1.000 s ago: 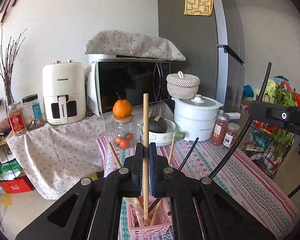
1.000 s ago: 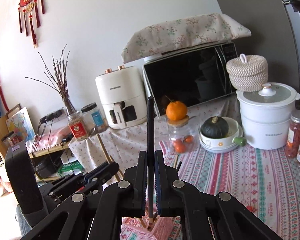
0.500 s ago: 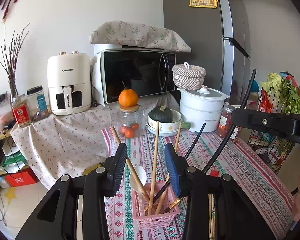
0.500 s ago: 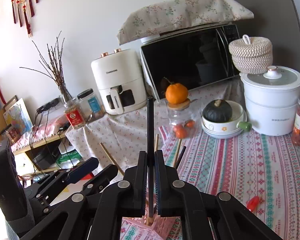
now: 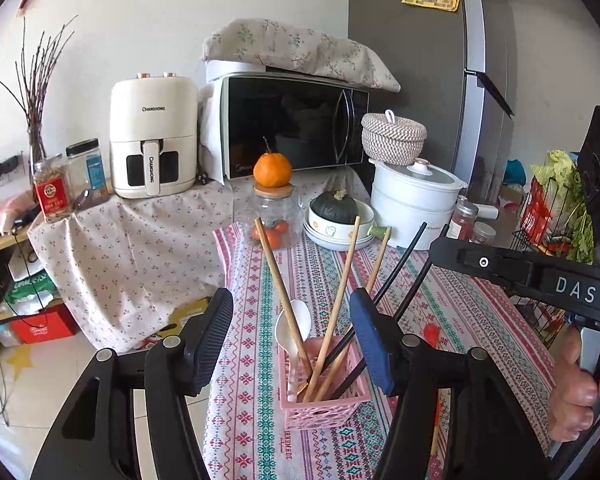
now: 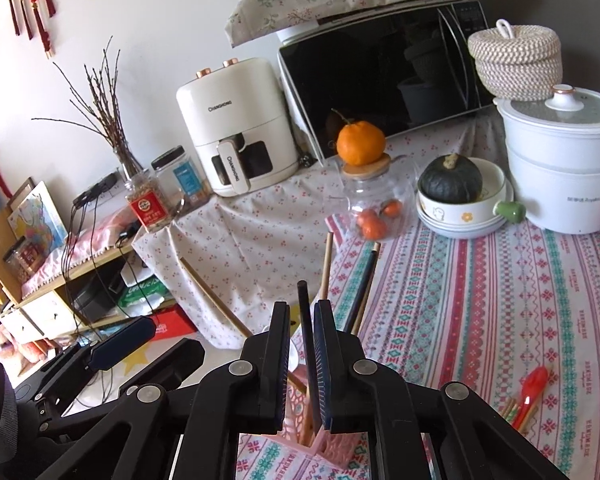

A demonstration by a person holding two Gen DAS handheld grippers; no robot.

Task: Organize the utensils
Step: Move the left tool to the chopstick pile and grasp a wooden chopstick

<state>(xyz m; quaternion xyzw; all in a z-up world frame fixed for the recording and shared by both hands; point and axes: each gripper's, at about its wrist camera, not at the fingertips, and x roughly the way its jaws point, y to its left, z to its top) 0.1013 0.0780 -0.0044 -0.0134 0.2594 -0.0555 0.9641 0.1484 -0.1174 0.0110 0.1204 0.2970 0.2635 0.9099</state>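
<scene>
A pink utensil basket (image 5: 324, 408) stands on the patterned tablecloth and holds wooden chopsticks (image 5: 338, 300), black chopsticks (image 5: 396, 276) and a white spoon (image 5: 292, 326). My left gripper (image 5: 292, 344) is open, its jaws either side of the basket, empty. My right gripper (image 6: 302, 356) is just above the basket (image 6: 332, 444), its jaws slightly parted with a black chopstick (image 6: 306, 320) standing between them, resting against the right pad and clear of the left one. The right gripper also shows in the left wrist view (image 5: 540, 276).
A red spoon and loose chopsticks (image 6: 530, 394) lie on the cloth to the right. A jar with an orange (image 5: 274, 208), a bowl with a squash (image 5: 336, 216), a white pot (image 5: 414, 204), microwave and air fryer stand behind. The table edge is at the left.
My left gripper let go of the wooden chopstick, which now rests in the basket, and its jaws opened wide. My right gripper lowered the black chopstick into the basket and its jaws have parted slightly.
</scene>
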